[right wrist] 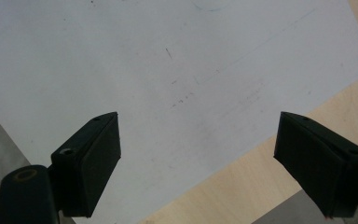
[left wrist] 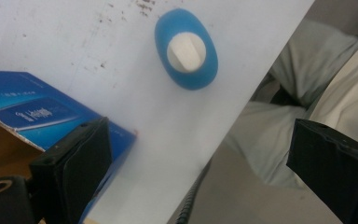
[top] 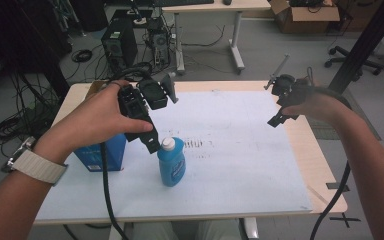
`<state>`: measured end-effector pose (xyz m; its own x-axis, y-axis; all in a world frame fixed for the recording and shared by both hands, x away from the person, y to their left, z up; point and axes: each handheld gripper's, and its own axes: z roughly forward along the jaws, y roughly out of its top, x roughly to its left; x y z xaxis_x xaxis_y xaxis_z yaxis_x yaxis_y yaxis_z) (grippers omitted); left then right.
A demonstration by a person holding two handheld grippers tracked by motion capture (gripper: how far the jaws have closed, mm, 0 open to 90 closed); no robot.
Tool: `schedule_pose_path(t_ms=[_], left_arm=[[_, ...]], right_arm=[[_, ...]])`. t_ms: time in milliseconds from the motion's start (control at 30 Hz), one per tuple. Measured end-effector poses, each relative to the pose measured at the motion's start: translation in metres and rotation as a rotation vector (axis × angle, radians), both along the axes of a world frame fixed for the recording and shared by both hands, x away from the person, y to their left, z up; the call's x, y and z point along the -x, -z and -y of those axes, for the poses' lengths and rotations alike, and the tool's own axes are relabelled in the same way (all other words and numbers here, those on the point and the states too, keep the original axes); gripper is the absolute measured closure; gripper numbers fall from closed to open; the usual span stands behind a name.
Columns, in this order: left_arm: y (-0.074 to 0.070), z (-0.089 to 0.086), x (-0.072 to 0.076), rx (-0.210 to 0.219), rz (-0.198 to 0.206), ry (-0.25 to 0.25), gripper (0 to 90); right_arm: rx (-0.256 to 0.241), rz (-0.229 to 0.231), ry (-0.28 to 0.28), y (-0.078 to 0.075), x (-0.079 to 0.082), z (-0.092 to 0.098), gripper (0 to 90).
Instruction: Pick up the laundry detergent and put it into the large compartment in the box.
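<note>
A blue plastic dish-soap bottle with a white cap (top: 171, 161) stands upright on the white sheet (top: 240, 150) covering the wooden table (top: 325, 170), a little left of the middle of the high view. The left gripper (top: 152, 142) hangs just above and to the left of the cap, its lower jaw tip close beside the cap; whether they touch I cannot tell. In the left gripper view the jaws stand wide apart with nothing between them, and the bottle (left wrist: 186, 49) appears from above in the upper middle of the frame, well ahead of the jaws. A blue cardboard box (top: 102, 152) stands at the left of the bottle, partly behind the left hand (top: 97, 120). The right gripper (top: 280, 117) is held in the air at the upper right, over the sheet's far right part, well apart from the bottle. Its jaws are also spread wide and empty in the right gripper view, above bare sheet and the table's wooden edge.
</note>
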<state>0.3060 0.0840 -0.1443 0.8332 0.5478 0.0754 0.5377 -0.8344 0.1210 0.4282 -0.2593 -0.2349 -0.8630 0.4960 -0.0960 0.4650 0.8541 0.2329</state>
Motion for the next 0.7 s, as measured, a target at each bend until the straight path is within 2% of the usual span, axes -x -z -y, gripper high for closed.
schedule_pose_path(t_ms=[67,267,533,700], left_arm=[[-0.004,0.004,-0.002,-0.002,0.007,-0.049,6.8],[-0.005,0.013,-0.01,0.014,0.005,-0.153,6.4],[0.0,0.023,-0.017,0.004,0.014,-0.214,6.6],[0.007,0.028,-0.02,0.028,0.027,-0.235,6.9]], right_arm=[[-0.001,0.001,0.001,-0.001,0.0,0.0,14.6],[-0.001,0.002,0.003,-0.001,-0.001,-0.001,14.6],[0.002,0.004,0.001,-0.001,-0.001,0.0,14.6],[0.0,0.007,-0.001,0.0,0.0,0.0,14.6]])
